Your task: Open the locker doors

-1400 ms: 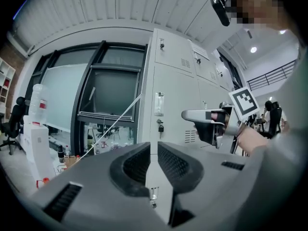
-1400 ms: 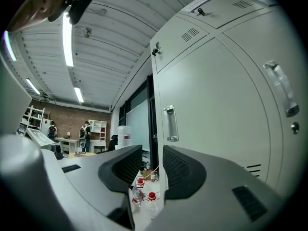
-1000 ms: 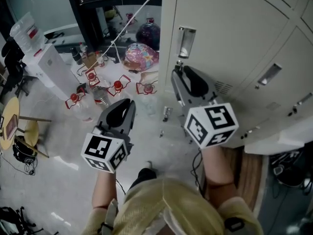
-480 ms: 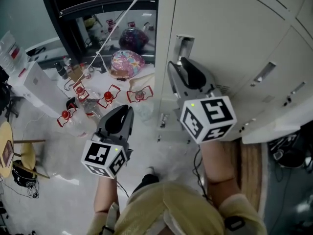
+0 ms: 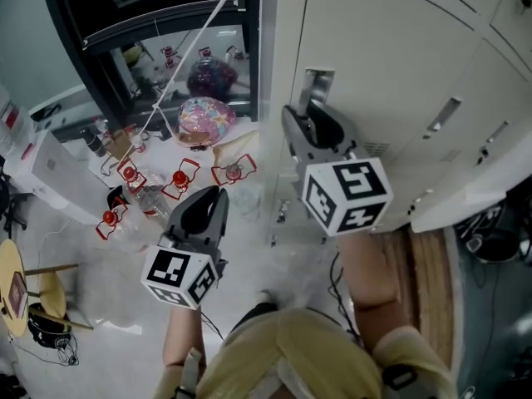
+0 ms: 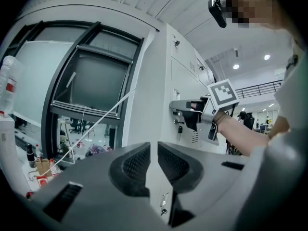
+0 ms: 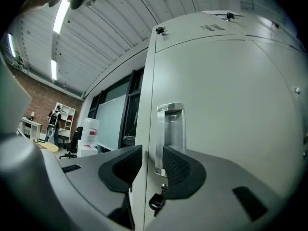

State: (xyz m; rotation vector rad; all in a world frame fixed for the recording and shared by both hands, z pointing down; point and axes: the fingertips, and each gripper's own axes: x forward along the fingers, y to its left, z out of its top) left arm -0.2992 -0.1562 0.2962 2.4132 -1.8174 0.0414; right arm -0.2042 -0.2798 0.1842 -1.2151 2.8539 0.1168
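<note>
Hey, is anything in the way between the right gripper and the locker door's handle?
Nothing visible is. The right gripper, jaws apart, looks straight at the handle on the locker door; a key hangs just below the handle.

Head view: set above the person, facing steeply down; takes in the left gripper [image 5: 209, 196], the right gripper [image 5: 301, 116], the floor [image 5: 249, 248] and the locker front [image 5: 391, 48] along the right side. Left gripper view: low behind its own jaws, facing the locker corner from well back (the right gripper shows mid-frame, small). Right gripper view: close to the locker door, facing the recessed handle [image 7: 169, 129]. Shared: the handle, head and right gripper views; the right gripper, head and left gripper views
</note>
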